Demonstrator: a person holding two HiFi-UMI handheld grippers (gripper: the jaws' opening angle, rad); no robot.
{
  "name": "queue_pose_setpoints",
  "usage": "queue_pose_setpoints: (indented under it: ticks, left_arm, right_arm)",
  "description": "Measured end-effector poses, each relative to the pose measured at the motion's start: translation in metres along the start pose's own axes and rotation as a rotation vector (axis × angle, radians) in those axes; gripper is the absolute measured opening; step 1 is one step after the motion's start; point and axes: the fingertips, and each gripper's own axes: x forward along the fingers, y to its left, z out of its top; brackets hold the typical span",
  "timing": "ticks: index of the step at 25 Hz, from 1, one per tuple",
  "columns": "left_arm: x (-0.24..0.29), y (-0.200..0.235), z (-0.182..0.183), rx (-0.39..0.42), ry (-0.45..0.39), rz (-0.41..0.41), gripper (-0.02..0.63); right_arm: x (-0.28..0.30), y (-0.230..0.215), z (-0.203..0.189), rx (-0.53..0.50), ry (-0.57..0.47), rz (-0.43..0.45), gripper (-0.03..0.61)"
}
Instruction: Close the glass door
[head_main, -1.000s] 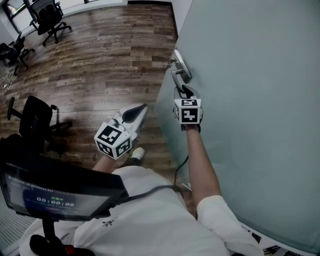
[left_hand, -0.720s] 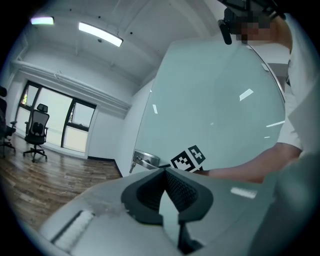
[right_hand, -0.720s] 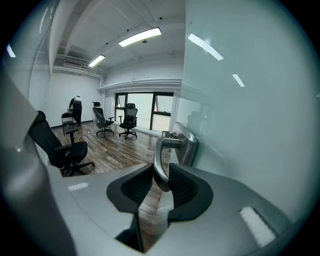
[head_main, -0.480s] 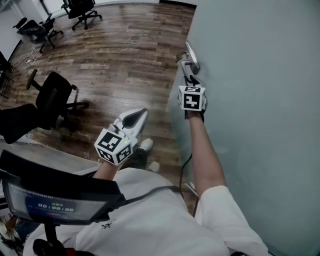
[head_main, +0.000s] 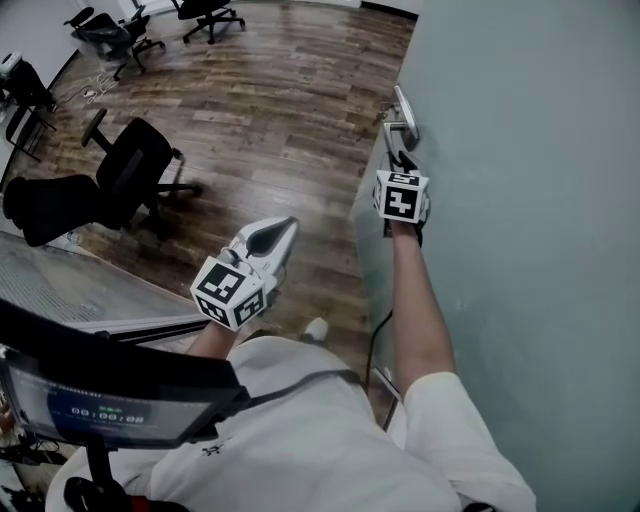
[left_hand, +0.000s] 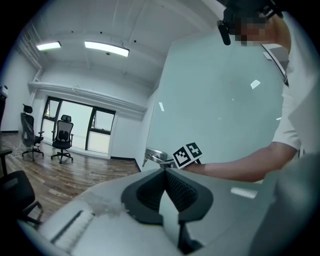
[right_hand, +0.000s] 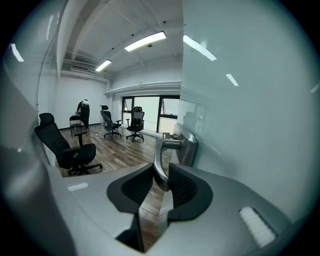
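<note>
The frosted glass door (head_main: 520, 200) fills the right of the head view, its free edge towards the wooden floor. Its metal lever handle (head_main: 398, 130) hangs down from a plate on the door. My right gripper (head_main: 403, 160) reaches up to it, arm outstretched. In the right gripper view the handle (right_hand: 161, 160) runs down between the ribbed pads (right_hand: 184, 186), which are shut on it; the jaws have just been closing a little. My left gripper (head_main: 283, 228) is held out over the floor, apart from the door. Its jaws meet with nothing between them (left_hand: 164, 172).
Black office chairs stand on the wooden floor (head_main: 270, 110): one close by on the left (head_main: 130, 170), others far off (head_main: 205, 12). A glass partition (head_main: 70, 285) is at lower left. A screen device (head_main: 100, 405) sits at my chest.
The door handle with my right gripper on it has shifted rightwards in the head view. The floor and chairs have slid down and right, bringing the partition into view. The left gripper stays shut.
</note>
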Motion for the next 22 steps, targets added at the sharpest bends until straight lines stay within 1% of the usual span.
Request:
queue_pose_setpoints:
  ticks: [5,8,16,22]
  left_arm:
    - [-0.016,0.003,0.001,0.015,0.003,0.017,0.005]
    - [-0.032,0.01,-0.002,0.009,-0.003,0.032,0.005]
    - [-0.083,0.037,-0.007,-0.008,-0.03,0.079,0.005]
    - [-0.122,0.055,-0.006,-0.024,-0.049,0.106,0.005]
  right_arm:
    - [-0.001,0.007,-0.002,-0.021,0.004,0.01,0.1]
    - [-0.003,0.014,-0.002,-0.031,0.002,0.017,0.1]
    - [-0.009,0.048,-0.001,-0.051,-0.01,0.055,0.1]
    - [-0.02,0.082,0.003,-0.07,-0.011,0.083,0.1]
